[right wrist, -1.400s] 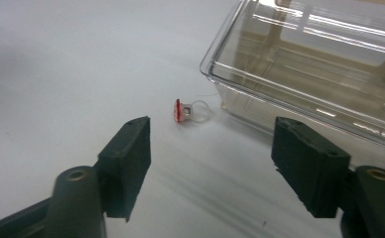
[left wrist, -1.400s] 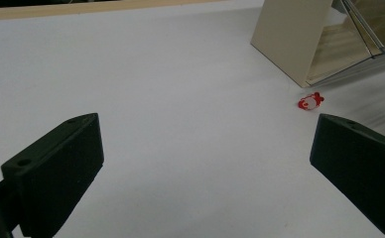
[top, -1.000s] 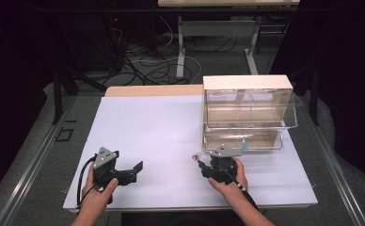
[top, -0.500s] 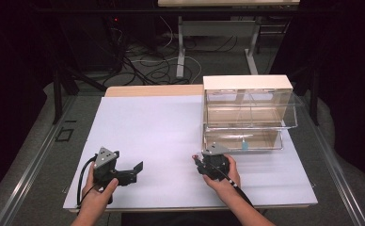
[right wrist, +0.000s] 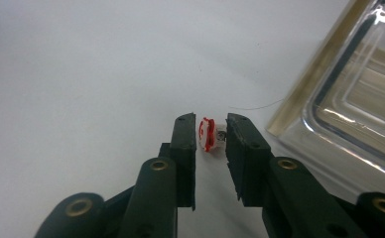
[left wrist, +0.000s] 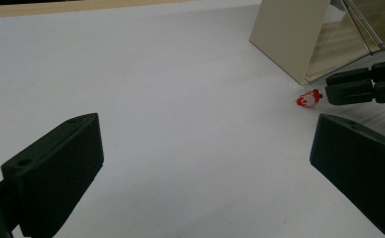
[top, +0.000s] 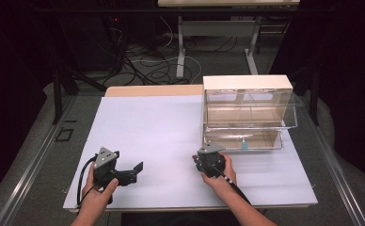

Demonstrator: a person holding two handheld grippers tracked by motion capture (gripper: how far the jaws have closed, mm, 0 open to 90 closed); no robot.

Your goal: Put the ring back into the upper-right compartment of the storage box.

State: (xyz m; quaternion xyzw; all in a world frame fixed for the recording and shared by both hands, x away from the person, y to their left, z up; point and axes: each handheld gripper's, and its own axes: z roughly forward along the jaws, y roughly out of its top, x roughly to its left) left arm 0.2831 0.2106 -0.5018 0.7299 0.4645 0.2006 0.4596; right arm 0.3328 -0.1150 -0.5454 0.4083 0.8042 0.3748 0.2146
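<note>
A tiny red and white piece [right wrist: 208, 134] rests on the white table sheet [top: 152, 127], just left of a clear box. My right gripper [right wrist: 211, 130] has a jaw pressed against each side of it, so it is shut on the piece. In the left gripper view the same piece [left wrist: 309, 98] lies at the tips of the right gripper [left wrist: 359, 87]. From above, the right gripper [top: 200, 157] is near the box's front left corner. My left gripper [top: 136, 172] hovers at the front left, wide open [left wrist: 205, 148] with nothing between its jaws.
A clear plastic box with a beige top [top: 246, 82] stands at the right rear of the sheet, and its lower drawer holds a small blue item [top: 244, 145]. Its beige side wall [left wrist: 289, 39] and clear front edge [right wrist: 359, 99] are close to the right gripper. Cables lie on the floor behind the table.
The right hand and gripper have shifted slightly toward the table's front and lowered. The left gripper has stayed in place.
</note>
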